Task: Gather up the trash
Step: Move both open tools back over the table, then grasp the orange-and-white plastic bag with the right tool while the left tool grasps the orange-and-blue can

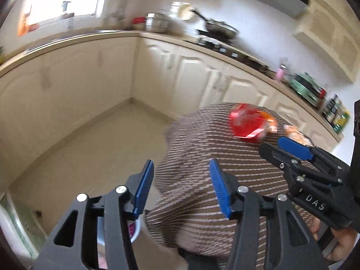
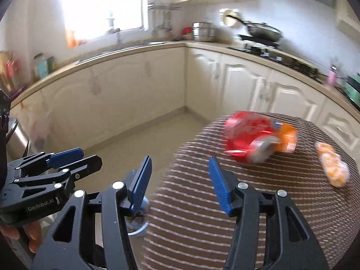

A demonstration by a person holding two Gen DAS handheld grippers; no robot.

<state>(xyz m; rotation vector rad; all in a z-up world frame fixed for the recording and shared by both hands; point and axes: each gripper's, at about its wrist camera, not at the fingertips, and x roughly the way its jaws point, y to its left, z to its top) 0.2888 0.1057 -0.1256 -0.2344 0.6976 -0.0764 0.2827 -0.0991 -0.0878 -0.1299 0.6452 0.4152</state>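
- Although both grippers hang over the near edge of the striped table (image 2: 236, 236), neither holds anything: the right gripper (image 2: 180, 180) has its blue pads parted with only tablecloth and floor showing between them, and the left gripper (image 1: 178, 185) is likewise released and empty.
- Farther out from the right gripper, ahead and to its right, lies the red wrapper (image 2: 247, 137), crumpled, with an orange packet (image 2: 284, 138) touching its right side.
- Together they stretch roughly left to right across the table, crosswise to the line of the fingers.
- Farther right, apart from them, a small orange bag (image 2: 333, 168) lies near the table's right edge, its long axis running near to far.
- From the left gripper the red wrapper (image 1: 246, 121) sits far and well to the right, beyond the right gripper (image 1: 290, 148).
- The right gripper is likely the nearer one, so the reach probably falls to it.
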